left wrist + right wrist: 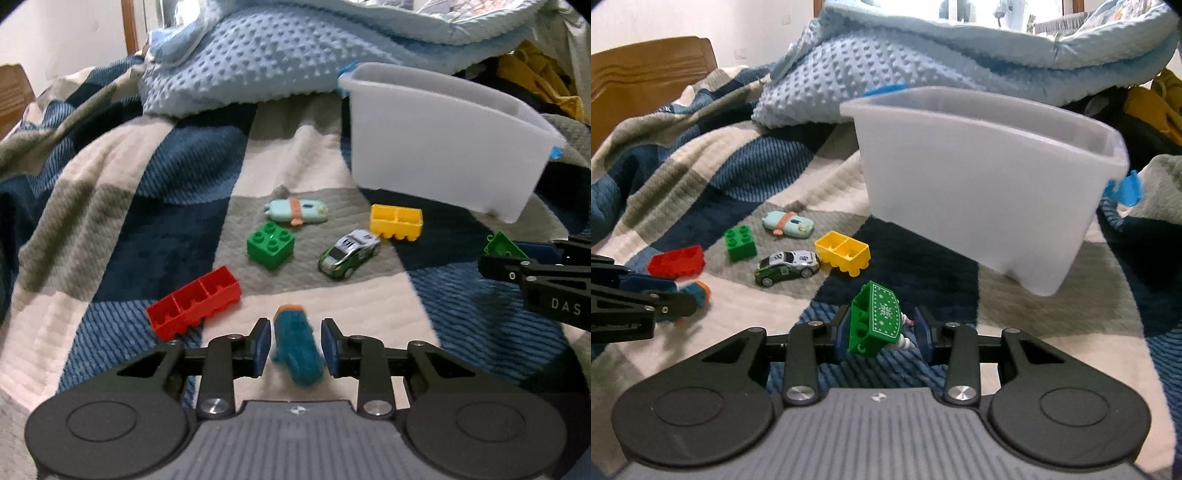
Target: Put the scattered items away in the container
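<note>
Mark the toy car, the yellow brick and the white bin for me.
toy car (349,254): left wrist view, on its roof.
yellow brick (843,253): right wrist view, on its open hollow side.
white bin (975,192): right wrist view, on its front wall.

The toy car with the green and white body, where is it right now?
The green and white toy car lies on the checked quilt, between the green square building block on its left and the yellow hollow block, short of the white plastic bin.

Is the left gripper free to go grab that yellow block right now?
Probably not: the left gripper already has a teal plush toy between its fingers. The path to the yellow block looks open otherwise.
</note>
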Motion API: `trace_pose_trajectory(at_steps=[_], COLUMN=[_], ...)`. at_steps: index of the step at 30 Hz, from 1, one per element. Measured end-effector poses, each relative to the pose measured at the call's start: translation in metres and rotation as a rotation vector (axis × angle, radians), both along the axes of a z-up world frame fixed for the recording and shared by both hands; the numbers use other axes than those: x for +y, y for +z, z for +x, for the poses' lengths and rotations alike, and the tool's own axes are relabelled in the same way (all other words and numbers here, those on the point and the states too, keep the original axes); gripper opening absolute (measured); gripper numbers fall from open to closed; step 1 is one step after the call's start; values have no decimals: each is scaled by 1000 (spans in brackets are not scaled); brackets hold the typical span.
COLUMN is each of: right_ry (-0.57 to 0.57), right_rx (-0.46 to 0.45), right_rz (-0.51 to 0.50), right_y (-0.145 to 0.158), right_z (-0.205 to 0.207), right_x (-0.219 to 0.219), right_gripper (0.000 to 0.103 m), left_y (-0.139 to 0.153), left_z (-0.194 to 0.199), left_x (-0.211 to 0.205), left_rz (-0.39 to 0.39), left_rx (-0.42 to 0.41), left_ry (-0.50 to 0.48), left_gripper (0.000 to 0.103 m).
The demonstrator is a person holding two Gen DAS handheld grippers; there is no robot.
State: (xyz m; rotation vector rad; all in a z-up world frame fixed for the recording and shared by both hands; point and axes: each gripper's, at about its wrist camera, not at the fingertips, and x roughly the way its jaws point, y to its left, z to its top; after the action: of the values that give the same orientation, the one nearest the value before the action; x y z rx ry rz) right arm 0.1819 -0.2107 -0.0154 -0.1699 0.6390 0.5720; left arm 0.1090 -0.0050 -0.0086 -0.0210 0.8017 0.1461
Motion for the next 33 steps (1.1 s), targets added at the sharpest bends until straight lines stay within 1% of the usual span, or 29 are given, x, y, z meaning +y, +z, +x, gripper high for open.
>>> trace_pose_trajectory(at_steps=[8,12,16,18,20,21,22,25,28,31,33], right_ry=[-20,-25,-23,-16,-10,-8,-5,-2,-1,5,7], right_rx=[-26,-30,-25,-21,-14,-10,-7,-3,5,10,10], right_rz=[29,37,40,35,28,26,23,17,11,5,2], right_y=[24,29,29,27,24,23,22,18,15,12,11], right_z=[-16,-21,-25,-28,-28,-29,-29,-30,-28,-26,-26], right_x=[-12,-17,-18,-16,-14,-13,-12,-10,-8,-6,-5], right_gripper=[40,40,40,40,40,40,40,40,40,40,40], left_y=[23,25,18,12,5,1,-2,-10,-20,-30,-37], left_z=[-12,-17,-23,-25,-24,-22,-20,-11,-1,6,9], left_x=[-18,-22,-22,-18,-12,-7,-1,13,19,19,17], left_rz=[25,27,23,31,46,43,31,-19,-33,-5,18], left_rx=[-38,-38,-27,-17,-5,0,0,7,27,53,67], left_ry=[-40,-46,-35,-11,28,49,65,90,119,140,138], left_gripper=[34,34,35,40,60,64,66,66,66,67,73])
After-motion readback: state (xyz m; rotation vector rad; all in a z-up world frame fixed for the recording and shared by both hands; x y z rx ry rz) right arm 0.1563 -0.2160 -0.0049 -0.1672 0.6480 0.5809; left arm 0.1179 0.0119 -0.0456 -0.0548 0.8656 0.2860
